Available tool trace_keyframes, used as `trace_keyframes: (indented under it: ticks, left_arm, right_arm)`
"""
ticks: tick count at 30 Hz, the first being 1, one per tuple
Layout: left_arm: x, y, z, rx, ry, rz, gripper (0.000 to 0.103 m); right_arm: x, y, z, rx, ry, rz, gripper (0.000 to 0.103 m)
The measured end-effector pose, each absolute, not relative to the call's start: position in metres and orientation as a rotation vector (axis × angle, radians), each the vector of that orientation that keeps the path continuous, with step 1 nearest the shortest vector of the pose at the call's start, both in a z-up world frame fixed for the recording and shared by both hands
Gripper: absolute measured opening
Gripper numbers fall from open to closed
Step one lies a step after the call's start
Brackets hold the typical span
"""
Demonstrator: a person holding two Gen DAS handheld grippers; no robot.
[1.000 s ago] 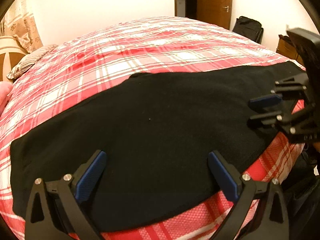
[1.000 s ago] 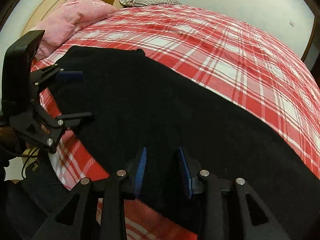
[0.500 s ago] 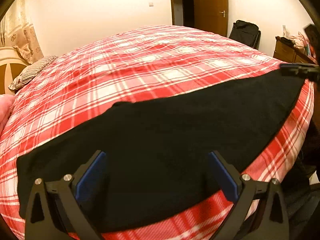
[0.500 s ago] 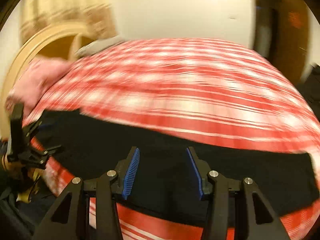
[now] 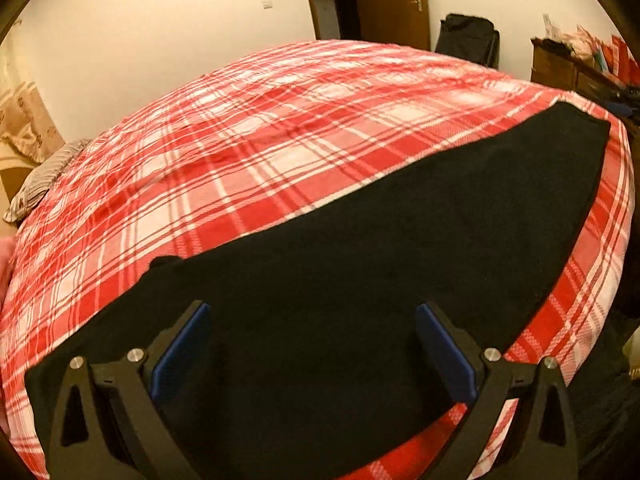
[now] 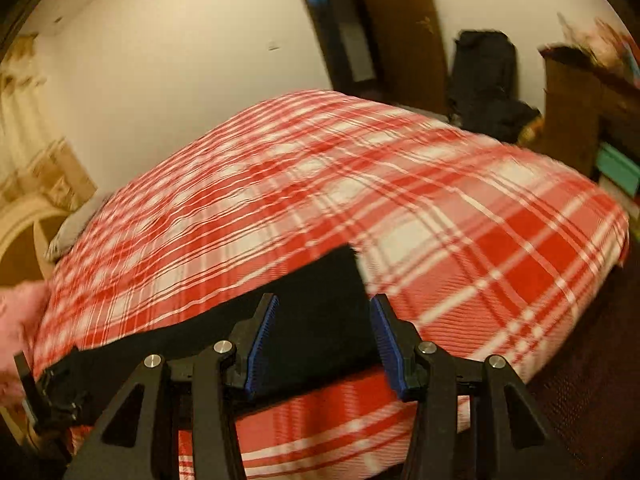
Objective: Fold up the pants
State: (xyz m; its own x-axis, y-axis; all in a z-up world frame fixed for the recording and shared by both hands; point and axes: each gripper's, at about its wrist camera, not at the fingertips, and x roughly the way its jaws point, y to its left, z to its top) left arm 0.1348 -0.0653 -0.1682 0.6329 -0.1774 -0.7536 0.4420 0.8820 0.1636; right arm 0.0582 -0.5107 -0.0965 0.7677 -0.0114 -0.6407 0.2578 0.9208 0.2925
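Pants (image 5: pixel 360 280): black, lying flat in a long band along the near edge of the red plaid bedspread (image 5: pixel 280 140), seemingly already halved leg on leg.
Handling: soft, limp and light by the look of it; it should drape and slide on the cover, so the hem corners are the likely places to pinch.
Left gripper (image 5: pixel 312 356): spread wide over the cloth near the broad end, nothing between its blue pads (image 5: pixel 180 352).
Right gripper (image 6: pixel 324 340): partly open at the narrow hem end (image 6: pixel 332 280), fingers either side of the cloth, not clamped.
Change: a second ago the right gripper hung over mid-cloth, nearly closed; it has since swung to the hem and opened wider. The left has barely moved.
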Motion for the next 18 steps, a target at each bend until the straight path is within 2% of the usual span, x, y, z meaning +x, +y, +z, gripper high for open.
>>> trace_keyframes:
  ticks: [12,18]
  left_arm:
    - [0.142,-0.058,-0.182,0.281,0.842,-0.334,0.103]
    - [0.139,-0.057,-0.181,0.271,0.846,-0.319,0.103]
  right_arm:
    - [0.077,-0.514,-0.132,0.371,0.82,-0.141,0.05]
    - [0.078,-0.534,-0.137,0.536,0.802,-0.071,0.05]
